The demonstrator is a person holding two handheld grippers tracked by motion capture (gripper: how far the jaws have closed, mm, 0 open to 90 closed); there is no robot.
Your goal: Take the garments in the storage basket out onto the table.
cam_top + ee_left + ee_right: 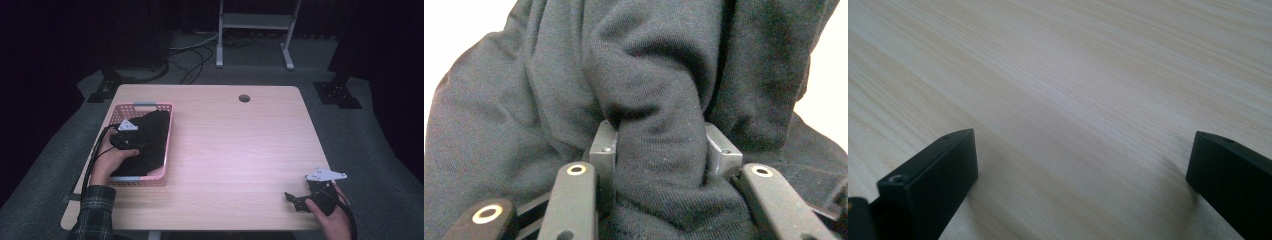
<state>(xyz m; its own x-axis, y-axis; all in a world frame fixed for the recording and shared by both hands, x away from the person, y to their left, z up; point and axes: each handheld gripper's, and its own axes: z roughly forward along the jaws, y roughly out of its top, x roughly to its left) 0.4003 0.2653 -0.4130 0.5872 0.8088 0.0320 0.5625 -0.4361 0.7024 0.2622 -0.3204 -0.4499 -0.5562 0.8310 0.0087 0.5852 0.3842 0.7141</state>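
Left hand: enters from the lower left edge in a dark plaid sleeve, forearm angled up toward the basket, wrist over the basket's left rim. Left gripper: reaches rightward into the basket, grey three-cornered plate on top, black cable looping back along the forearm. Jaws narrowed and clamped on a fold of the cloth; in the left gripper view a thick ridge of fabric bulges up between the two grey pads, pinched on both sides.

Right hand: at the lower right corner of the table, well apart from the basket. Right gripper: held low and near level, pointing left across the table. Jaws spread wide with only bare wood between them in the right gripper view.

Black knit fabric garment: bunched and crumpled, soft matte weave with deep folds, no visible print. Located inside the pink perforated plastic basket, covering most of its interior, its upper edge heaped against the far right rim.

Basket location: left part of the light wooden table, near the left edge, long side running toward the person.
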